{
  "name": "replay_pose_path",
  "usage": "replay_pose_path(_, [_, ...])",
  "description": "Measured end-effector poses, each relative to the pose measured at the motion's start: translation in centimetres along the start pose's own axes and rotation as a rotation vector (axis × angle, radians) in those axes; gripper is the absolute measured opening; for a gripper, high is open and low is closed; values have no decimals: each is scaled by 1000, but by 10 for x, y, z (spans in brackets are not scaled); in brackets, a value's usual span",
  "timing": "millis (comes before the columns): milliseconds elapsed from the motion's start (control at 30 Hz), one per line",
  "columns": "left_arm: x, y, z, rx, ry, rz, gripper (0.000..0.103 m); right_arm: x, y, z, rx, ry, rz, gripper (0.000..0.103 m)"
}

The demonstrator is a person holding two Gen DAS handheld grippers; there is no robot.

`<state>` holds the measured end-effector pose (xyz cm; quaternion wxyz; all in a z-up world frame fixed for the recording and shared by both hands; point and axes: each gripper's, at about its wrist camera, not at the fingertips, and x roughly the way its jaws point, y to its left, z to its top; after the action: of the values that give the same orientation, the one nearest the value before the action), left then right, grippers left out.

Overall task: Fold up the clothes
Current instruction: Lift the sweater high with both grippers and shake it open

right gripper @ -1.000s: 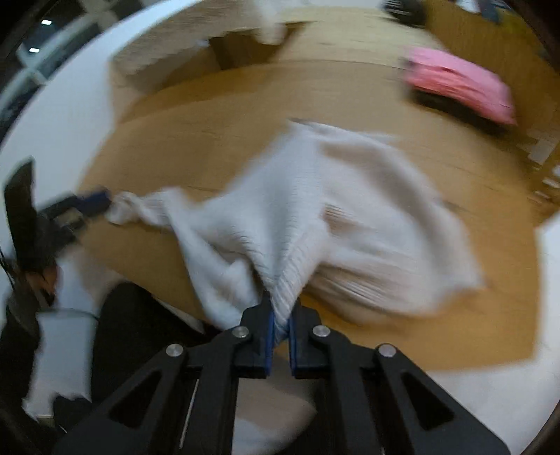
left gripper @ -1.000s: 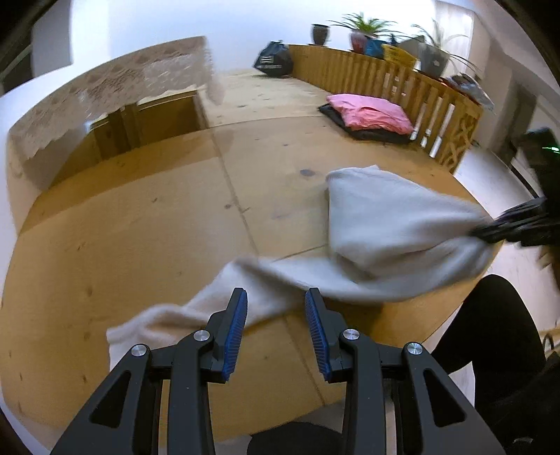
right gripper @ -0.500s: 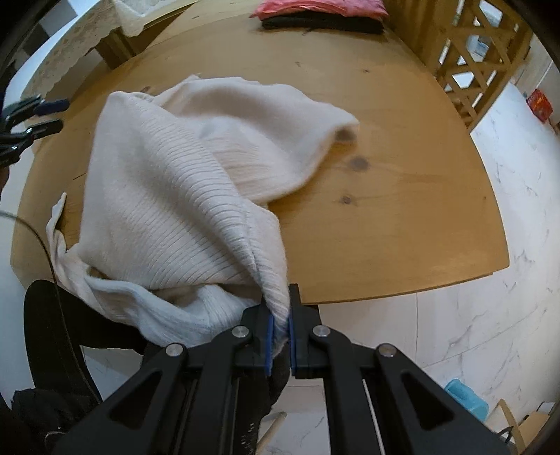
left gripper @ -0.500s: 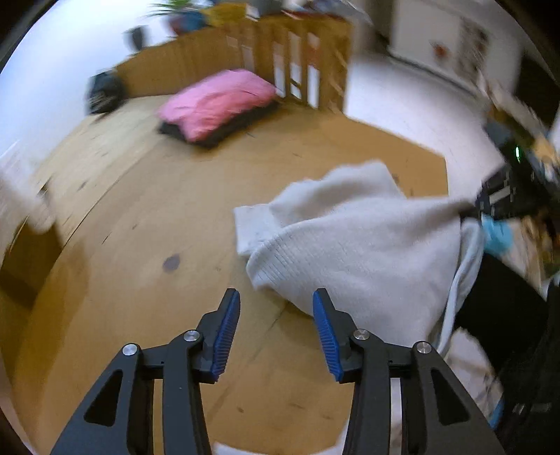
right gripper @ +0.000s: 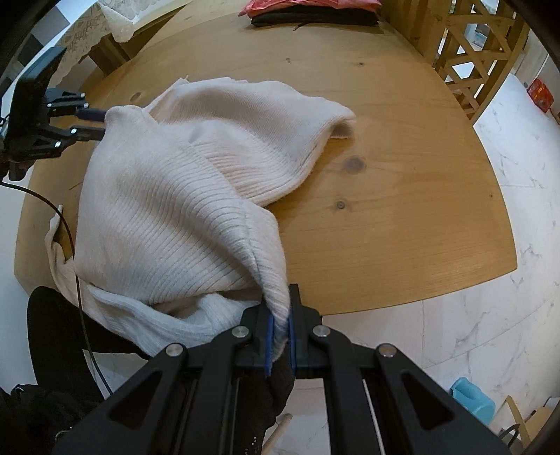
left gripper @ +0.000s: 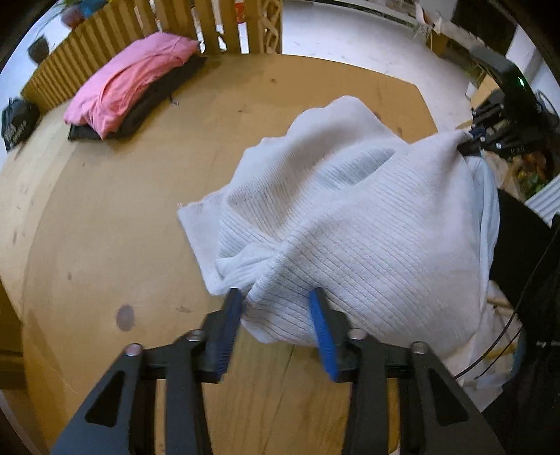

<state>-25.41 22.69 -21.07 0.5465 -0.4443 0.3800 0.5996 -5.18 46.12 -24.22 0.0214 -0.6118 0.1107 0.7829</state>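
a: two grippers, one garment. the right gripper (right gripper: 280, 323) has its blue pads pinched tight on a fold of the white ribbed sweater (right gripper: 168, 210), just off the near edge of the wooden table (right gripper: 402, 210).

b: and the left gripper (left gripper: 276, 323)?

a: its jaws have just been closing, with a bunched lump of the sweater between them. the pads (left gripper: 323, 336) stand on either side of the cloth; the left one touches it, but i can't tell that they press it yet, so i'd call it not clamped.

b: where does the sweater lie?

a: heaped on the near part of the table, between the two grippers. one end spreads flat toward the table's middle; another part spills over the near edge onto the person's dark trouser leg (right gripper: 56, 332). from the left wrist view the right gripper (left gripper: 472, 140) shows at the far corner of the heap, holding it up in a peak.

b: open room?

a: bare wood to the right of the heap up to the table's right edge, with marble floor (right gripper: 507, 262) past it. bare wood beyond the heap too, up to a pink folded garment (left gripper: 129, 84) on a black one (left gripper: 140, 115) at the far edge, beside a slatted wooden fence (left gripper: 224, 24).
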Motion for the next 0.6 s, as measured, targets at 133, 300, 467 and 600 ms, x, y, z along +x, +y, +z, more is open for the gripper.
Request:
replay_pose_path(133, [3,1,-9,-48,-6,-25,10,-5,5,-2,-17,-17,-11,6])
replay_pose_path(300, [-27,-3,-20,-153,-94,13,6,-37,14,6,-28,-104,-35,6])
replay_pose_path(467, [-104,-19,-31,-209,-226,116,1,-119,50,29,-127,-305,-107,6])
replay_pose_path(600, [-202,-25,-46,-276,-410,213,0,-205,83,44,-229,-479,-146,6])
